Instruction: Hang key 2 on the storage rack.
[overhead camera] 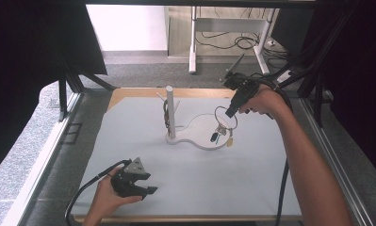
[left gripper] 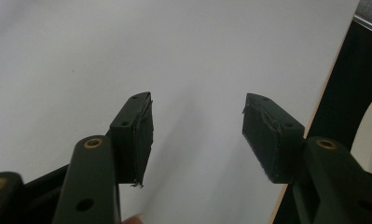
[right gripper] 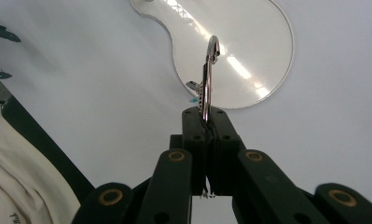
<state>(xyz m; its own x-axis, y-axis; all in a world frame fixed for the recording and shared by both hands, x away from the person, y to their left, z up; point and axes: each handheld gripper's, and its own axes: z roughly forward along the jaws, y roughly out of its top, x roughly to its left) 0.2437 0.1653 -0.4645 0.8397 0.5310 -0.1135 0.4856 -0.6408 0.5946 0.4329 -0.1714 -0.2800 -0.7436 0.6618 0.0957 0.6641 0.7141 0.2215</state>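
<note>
Two jaws of the right gripper (right gripper: 205,116) pinch the key ring (overhead camera: 225,116) above the clear base (overhead camera: 202,126); better carry it slowly toward the post (overhead camera: 170,113). Left gripper (left gripper: 197,135) rests spread.

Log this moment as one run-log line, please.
right gripper: shut on key ring, lifted over clear base | keys: hanging | left gripper: open, idle, near table front | post: upright
</note>
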